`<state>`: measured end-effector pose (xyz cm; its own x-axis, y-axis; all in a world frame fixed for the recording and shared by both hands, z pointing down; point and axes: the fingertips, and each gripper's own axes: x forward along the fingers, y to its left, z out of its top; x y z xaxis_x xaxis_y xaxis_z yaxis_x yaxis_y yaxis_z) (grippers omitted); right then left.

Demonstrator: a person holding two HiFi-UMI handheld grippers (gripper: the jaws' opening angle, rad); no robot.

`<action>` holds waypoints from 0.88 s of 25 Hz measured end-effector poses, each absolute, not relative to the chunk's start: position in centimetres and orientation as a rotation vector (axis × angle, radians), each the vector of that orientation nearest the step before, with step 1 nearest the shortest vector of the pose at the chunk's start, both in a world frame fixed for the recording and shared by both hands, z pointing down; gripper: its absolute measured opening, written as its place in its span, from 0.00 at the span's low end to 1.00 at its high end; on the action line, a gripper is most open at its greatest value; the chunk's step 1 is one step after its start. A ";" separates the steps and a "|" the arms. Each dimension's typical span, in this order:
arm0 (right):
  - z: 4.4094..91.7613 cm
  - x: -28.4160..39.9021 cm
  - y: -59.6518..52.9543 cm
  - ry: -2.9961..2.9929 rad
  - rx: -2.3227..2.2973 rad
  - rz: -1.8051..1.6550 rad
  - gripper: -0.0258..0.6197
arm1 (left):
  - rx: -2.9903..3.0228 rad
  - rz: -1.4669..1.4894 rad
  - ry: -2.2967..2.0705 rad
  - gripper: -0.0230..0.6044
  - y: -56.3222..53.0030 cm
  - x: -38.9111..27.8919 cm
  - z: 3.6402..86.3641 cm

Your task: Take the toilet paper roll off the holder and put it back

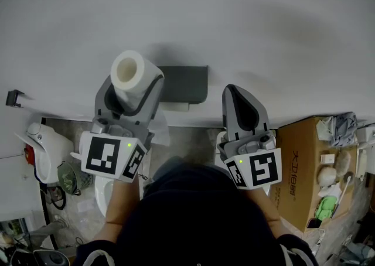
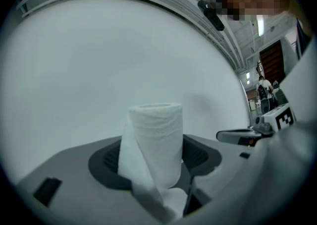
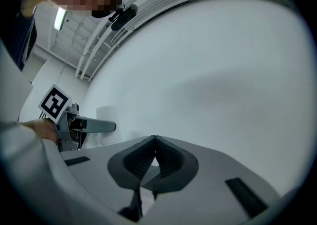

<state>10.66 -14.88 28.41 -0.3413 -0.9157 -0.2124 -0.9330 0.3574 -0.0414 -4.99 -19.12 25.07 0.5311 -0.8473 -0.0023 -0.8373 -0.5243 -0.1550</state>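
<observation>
A white toilet paper roll (image 1: 132,74) stands upright between the jaws of my left gripper (image 1: 130,86), which is shut on it, in front of the white wall. In the left gripper view the roll (image 2: 154,142) fills the gap between the dark pads, and a loose sheet hangs down its front. The dark grey holder (image 1: 184,84) is mounted on the wall just to the right of the roll. My right gripper (image 1: 239,102) is shut with nothing in it, pointing at the wall right of the holder; its pads (image 3: 171,157) touch at the tips.
A white toilet (image 1: 45,147) stands low at the left, with a small dark hook (image 1: 13,97) on the wall above it. A cardboard box (image 1: 304,168) with cloths and bottles stands at the right. Floor clutter lies at the bottom left.
</observation>
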 end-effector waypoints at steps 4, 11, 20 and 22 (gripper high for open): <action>28.5 10.7 -15.1 2.415 -1.679 0.124 0.06 | -2.639 -0.119 1.436 0.51 -19.4 -4.5 25.4; 28.5 10.7 -15.5 2.410 -1.682 0.121 0.06 | -2.659 -0.138 1.403 0.51 -19.9 -3.6 25.8; 28.6 10.9 -15.7 2.412 -1.683 0.116 0.06 | -2.679 -0.169 1.378 0.51 -20.1 -2.5 26.7; 28.6 11.0 -15.7 2.412 -1.684 0.114 0.06 | -2.681 -0.175 1.375 0.51 -20.1 -2.4 26.9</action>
<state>10.95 -15.73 28.61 -0.3325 -0.9205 -0.2053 -0.9358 0.3491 -0.0496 -2.39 -20.09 26.93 0.5800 -0.8133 0.0467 -0.7990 -0.5791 -0.1623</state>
